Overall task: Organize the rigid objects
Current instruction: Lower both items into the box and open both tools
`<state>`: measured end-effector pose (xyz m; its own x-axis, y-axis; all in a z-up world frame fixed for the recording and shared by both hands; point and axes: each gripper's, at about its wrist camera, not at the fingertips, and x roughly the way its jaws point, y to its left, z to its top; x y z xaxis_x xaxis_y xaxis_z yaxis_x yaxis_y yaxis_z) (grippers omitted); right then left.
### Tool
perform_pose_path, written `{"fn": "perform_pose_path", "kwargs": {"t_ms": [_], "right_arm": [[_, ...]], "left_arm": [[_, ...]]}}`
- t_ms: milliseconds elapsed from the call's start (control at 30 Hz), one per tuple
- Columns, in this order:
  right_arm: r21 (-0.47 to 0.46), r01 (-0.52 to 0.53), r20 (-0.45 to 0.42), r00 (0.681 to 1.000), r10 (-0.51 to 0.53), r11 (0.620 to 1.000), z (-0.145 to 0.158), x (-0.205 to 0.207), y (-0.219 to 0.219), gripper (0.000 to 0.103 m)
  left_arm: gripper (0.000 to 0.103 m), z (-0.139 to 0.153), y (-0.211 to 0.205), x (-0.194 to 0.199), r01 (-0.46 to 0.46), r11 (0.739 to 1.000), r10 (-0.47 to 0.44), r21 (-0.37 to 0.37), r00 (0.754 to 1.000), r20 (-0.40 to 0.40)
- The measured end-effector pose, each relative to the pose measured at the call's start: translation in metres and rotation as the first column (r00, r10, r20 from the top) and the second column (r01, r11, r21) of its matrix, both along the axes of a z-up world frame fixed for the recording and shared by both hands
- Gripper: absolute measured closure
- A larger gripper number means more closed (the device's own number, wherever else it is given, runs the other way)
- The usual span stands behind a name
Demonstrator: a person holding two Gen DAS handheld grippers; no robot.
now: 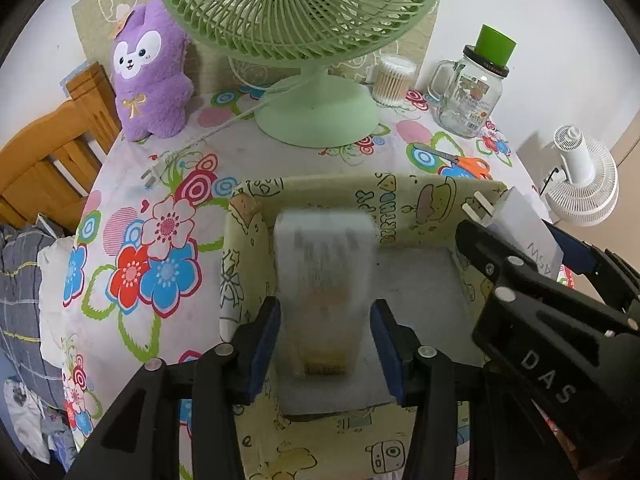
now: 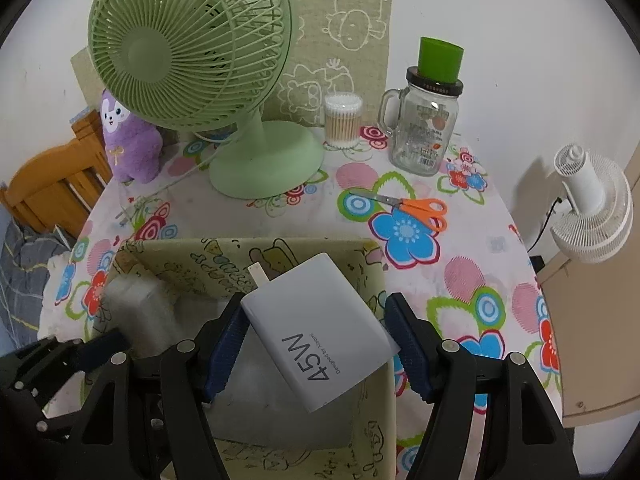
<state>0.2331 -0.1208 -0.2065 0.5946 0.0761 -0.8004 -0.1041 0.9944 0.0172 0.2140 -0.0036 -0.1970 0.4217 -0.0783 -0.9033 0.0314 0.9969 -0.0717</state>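
Observation:
A yellow cartoon-print fabric bin [image 1: 320,192] [image 2: 168,256] stands on the flowered table. My left gripper [image 1: 325,336] is open over the bin; a pale, blurred box [image 1: 324,280] lies between its fingers, apart from both pads, and shows at the left in the right wrist view [image 2: 136,312]. My right gripper [image 2: 316,344] holds a white 45W charger [image 2: 320,328] [image 1: 528,224] tilted over the bin's right side, prongs pointing away; the left pad touches it, and contact at the right pad is unclear.
A green desk fan [image 1: 316,112] [image 2: 192,48] stands behind the bin, its plug [image 1: 150,174] lying on the cloth. Orange scissors [image 2: 420,208], a glass mug jar [image 2: 424,128], cotton swabs [image 2: 343,120] and a purple plush [image 1: 150,76] surround it. A white fan [image 2: 592,216] stands off the table's right edge.

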Motion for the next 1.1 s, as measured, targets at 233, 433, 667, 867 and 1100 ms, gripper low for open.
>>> {"fn": "perform_pose_path", "kwargs": {"t_ms": [233, 433, 667, 867, 1100], "right_arm": [[0.005, -0.022, 0.011, 1.0, 0.022, 1.0, 0.001, 0.004, 0.002, 0.026], [0.024, 0.002, 0.018, 1.0, -0.002, 1.0, 0.006, 0.001, -0.007, 0.019], [0.044, 0.011, 0.018, 1.0, -0.012, 0.999, 0.014, -0.008, -0.015, 0.016], [0.058, 0.015, 0.036, 0.999, -0.017, 0.998, 0.026, -0.02, -0.019, 0.012], [0.073, 0.017, 0.054, 0.998, -0.021, 0.997, 0.039, -0.039, -0.025, 0.011]], "left_arm": [[0.03, 0.003, -0.012, 0.001, 0.036, 0.999, -0.037, 0.028, 0.999, 0.02], [0.021, 0.008, -0.014, 0.001, 0.026, 0.999, -0.028, 0.047, 0.999, 0.038], [0.017, 0.017, -0.015, -0.006, 0.013, 0.999, -0.015, 0.053, 0.999, 0.048], [0.012, 0.029, -0.016, -0.017, 0.002, 0.998, -0.007, 0.062, 0.998, 0.066], [0.01, 0.042, -0.017, -0.033, -0.01, 0.998, 0.004, 0.069, 0.996, 0.086]]}}
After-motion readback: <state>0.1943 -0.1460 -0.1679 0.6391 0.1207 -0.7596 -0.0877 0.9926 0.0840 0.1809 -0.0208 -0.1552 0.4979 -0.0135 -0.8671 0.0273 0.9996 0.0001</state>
